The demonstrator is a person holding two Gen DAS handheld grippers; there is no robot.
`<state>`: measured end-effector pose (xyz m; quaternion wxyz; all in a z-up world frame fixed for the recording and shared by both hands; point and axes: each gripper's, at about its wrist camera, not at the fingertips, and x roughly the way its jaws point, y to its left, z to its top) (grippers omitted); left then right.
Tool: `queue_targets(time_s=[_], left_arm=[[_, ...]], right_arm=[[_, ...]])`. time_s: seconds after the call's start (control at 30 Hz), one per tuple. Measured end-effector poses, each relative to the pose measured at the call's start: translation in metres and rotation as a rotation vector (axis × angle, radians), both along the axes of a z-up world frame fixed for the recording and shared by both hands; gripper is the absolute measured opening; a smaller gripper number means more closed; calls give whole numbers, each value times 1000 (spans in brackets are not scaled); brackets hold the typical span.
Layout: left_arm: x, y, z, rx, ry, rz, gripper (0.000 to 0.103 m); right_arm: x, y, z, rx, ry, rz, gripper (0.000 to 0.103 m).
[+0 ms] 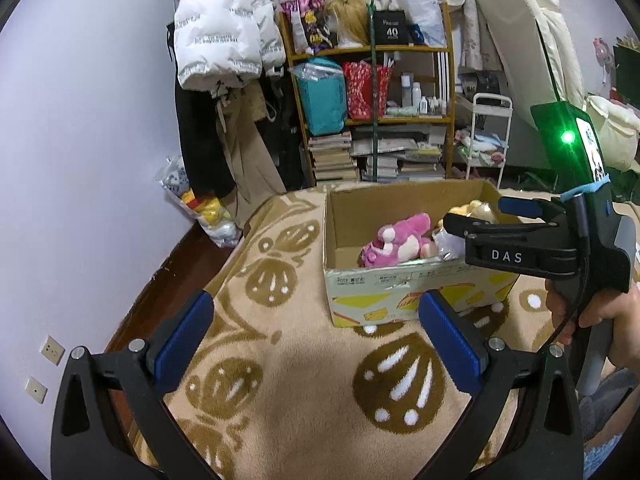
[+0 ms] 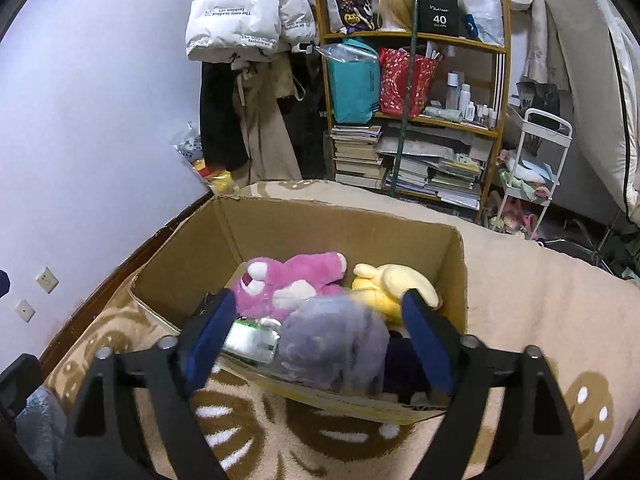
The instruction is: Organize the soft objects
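An open cardboard box point(image 1: 376, 280) point(image 2: 340, 220) stands on a beige patterned blanket. In it lie a pink plush point(image 1: 400, 242) point(image 2: 296, 280) and a yellow plush point(image 2: 384, 284) point(image 1: 474, 208). My right gripper point(image 2: 320, 336) point(image 1: 480, 218) hangs over the box's near edge, jaws wide. A blurred grey-purple plush in a clear bag point(image 2: 332, 344) sits between the fingers, with a gap showing on the right side. My left gripper point(image 1: 316, 336) is open and empty above the blanket, short of the box. A hand point(image 1: 592, 312) holds the right gripper.
A wooden shelf point(image 1: 372, 120) point(image 2: 416, 120) with books, bags and bottles stands behind the box. Coats point(image 1: 224, 40) hang to its left. A bag of toys point(image 1: 200, 204) leans on the wall, and a white cart point(image 1: 486, 140) stands at the right. The blanket point(image 1: 304, 360) spreads around the box.
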<state>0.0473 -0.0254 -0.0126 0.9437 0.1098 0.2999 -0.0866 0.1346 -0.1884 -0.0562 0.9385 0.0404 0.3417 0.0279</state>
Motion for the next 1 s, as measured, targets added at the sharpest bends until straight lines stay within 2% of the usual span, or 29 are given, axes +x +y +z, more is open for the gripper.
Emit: queue_targets(time_s=[0.1,0.2,0.4,0.8,1.0], left_arm=[[-5,0,5,-13,-28,-7,101],[-6,2,8,-20,-42,-3,101],[-13,7,17,-47,-88,6,101],[-19,10,23,-61,-105,5,101],[-22,11,24,-55,-111,9,101]], right_arm=[[-6,0,8,-7,-16,-2,93],[-15,0,17,-11,-45,-5,101],[-39,-5,36,-10,-69,-38,103],[-93,-22,61,4,-93,-101,103],[-104,-31,68,0,-107,-132,103]])
